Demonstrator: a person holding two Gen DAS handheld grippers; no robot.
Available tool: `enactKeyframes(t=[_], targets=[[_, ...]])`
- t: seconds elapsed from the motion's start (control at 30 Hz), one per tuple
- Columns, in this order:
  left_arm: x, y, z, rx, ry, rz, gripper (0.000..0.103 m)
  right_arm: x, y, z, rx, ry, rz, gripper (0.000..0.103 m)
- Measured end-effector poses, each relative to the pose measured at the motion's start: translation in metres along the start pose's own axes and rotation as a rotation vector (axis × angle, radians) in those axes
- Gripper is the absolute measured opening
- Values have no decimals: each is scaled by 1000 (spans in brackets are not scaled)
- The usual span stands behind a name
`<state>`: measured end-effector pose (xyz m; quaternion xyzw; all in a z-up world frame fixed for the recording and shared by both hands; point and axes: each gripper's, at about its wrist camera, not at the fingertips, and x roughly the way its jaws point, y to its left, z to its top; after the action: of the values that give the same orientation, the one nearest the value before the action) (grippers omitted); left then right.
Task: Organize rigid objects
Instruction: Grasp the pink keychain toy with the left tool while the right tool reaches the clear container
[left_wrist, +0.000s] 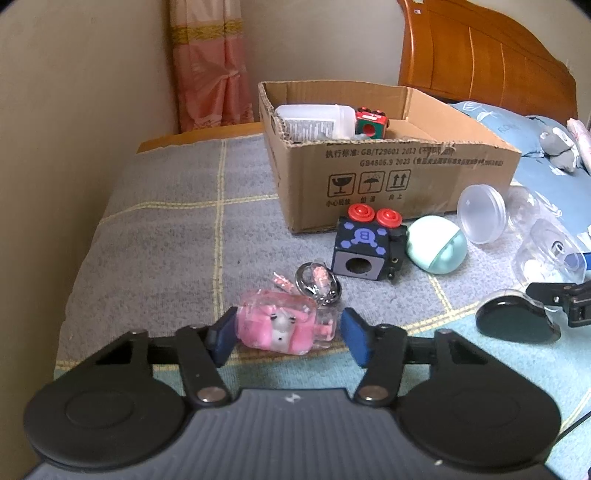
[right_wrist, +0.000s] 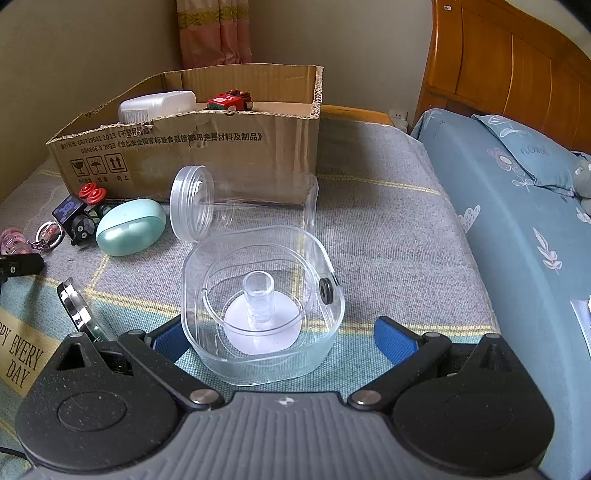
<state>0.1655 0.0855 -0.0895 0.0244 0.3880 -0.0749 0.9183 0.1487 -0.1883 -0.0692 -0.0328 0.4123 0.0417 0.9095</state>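
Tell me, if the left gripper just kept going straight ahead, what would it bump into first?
Most likely the pink keychain toy, which already sits between the open left gripper fingers. Beyond it lies the black cube toy, though depth is uncertain.

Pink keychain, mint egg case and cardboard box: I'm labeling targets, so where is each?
pink keychain (left_wrist: 277, 328), left wrist view, on its pink charm body.
mint egg case (right_wrist: 130, 226), right wrist view, mid-shell.
cardboard box (left_wrist: 388, 184), left wrist view, on its printed front wall.
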Motion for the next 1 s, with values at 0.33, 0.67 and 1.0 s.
enactKeyframes(t=[0.33,0.67,1.0], targets=[[1,2,1,1,-5,-2,55,3,2,5,-16,6,14,103],[1,0,1,0,-8,2,56,8,8,13,-109,-6,73,103],[3,0,5,12,14,-7,55,1,8,25,-207,13,137,86]])
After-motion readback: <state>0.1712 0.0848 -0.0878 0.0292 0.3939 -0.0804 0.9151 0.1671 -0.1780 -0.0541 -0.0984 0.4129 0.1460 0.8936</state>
